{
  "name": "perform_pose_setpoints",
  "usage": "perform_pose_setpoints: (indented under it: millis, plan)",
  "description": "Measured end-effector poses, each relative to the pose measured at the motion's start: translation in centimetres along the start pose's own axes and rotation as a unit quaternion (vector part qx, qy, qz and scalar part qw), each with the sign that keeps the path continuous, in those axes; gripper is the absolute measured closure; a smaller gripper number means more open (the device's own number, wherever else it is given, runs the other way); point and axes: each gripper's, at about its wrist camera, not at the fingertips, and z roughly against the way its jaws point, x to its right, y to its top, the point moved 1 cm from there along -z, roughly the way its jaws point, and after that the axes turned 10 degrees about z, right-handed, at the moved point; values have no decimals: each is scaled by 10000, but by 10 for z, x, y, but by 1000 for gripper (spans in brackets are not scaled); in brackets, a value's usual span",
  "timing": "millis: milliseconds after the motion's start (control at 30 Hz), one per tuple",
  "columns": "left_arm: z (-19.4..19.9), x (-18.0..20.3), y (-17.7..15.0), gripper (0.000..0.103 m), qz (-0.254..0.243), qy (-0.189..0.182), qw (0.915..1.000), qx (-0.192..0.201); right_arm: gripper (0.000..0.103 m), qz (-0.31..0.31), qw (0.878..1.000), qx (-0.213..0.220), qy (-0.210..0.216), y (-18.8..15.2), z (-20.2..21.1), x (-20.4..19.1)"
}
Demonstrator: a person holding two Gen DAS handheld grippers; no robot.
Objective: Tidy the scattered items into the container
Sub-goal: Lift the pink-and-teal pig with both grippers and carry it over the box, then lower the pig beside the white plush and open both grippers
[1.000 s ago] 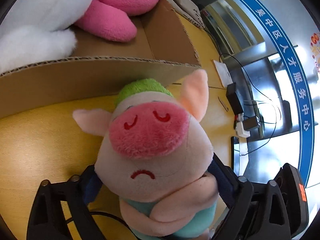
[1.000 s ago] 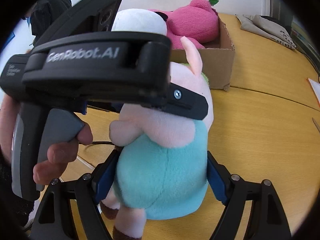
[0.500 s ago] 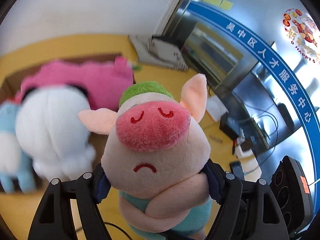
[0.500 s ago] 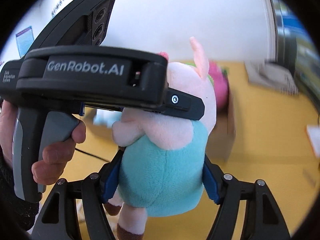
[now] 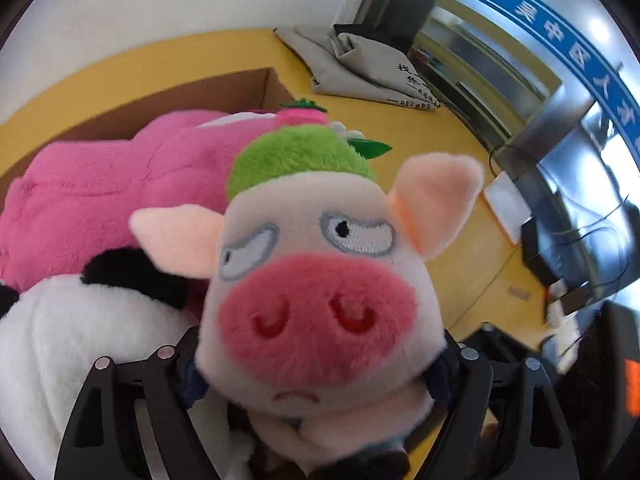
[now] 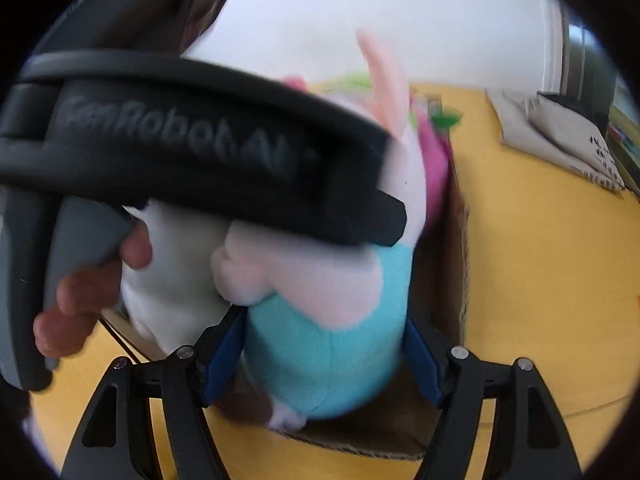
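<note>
In the left wrist view, the left claw (image 5: 316, 364) grips the pig plush (image 5: 320, 300) at centre frame, jaws easing wider, above the cardboard box (image 5: 224, 88) holding a pink plush (image 5: 120, 188). In the right wrist view, the right claw (image 6: 324, 364) clamps the pig's teal body, jaws likewise opening, over the box on the yellow counter (image 6: 540, 280).

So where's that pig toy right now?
The pig toy is held between both tools, over the cardboard box on the yellow table, right beside the pink plush and the white plush already inside.
</note>
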Motion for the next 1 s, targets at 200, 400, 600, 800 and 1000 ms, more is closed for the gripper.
perform_pose_setpoints:
  millis: [200,400,600,800,1000]
  plan:
    - [4,5,-2,15,-3,-19,10000,-18,26,-552,9984,-42,87,-7,27,12]
    - [3,6,-6,14,18,-25,10000,-29,54,-759,9965,328,151,-2,54,14]
    - [4,9,-6,15,-19,-3,10000,-70,62,-768,9968,161,134,-7,41,8]
    - [61,14,-9,16,-45,-242,9980,584,62,-1105,9936,-34,216,-21,35,15]
    - [72,0,3,15,123,215,9958,878,62,-988,9950,-67,88,-14,36,-3]
